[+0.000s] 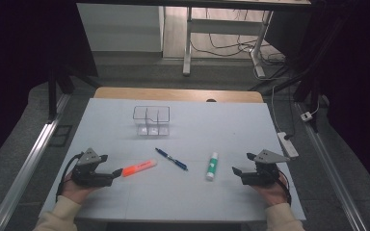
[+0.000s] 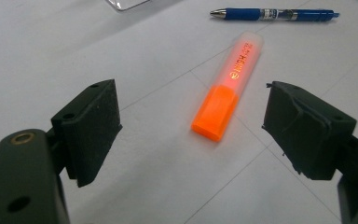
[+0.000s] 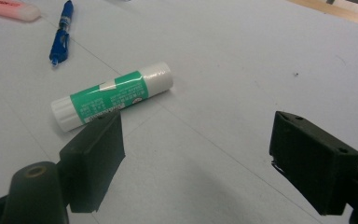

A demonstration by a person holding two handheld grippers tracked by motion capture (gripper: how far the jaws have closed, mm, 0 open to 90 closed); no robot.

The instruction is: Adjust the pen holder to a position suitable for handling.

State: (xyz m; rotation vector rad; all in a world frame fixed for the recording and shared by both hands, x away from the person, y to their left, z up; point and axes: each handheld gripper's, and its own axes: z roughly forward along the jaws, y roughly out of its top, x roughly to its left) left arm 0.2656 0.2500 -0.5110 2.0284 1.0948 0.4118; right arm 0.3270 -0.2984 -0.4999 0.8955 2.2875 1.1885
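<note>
An orange highlighter point(image 1: 138, 168) lies on the white table sheet point(image 1: 188, 192), its orange cap end pointing at my left gripper point(image 1: 110, 166). That gripper is open, and in the left gripper view the highlighter point(image 2: 228, 84) lies just beyond the gap between the jaws. A blue pen point(image 1: 171, 159) lies at the middle. A green and white glue stick point(image 1: 212, 166) rests left of my right gripper point(image 1: 241, 165), which is open with nothing between its jaws. In the right gripper view the glue stick point(image 3: 113, 94) lies past the left jaw.
A clear plastic organizer with compartments point(image 1: 151, 120) stands at the back middle of the sheet. The wooden table edge point(image 1: 178, 94) shows behind it. A power strip point(image 1: 287, 144) lies off the right edge. The pen point(image 2: 275, 15) lies beyond the highlighter.
</note>
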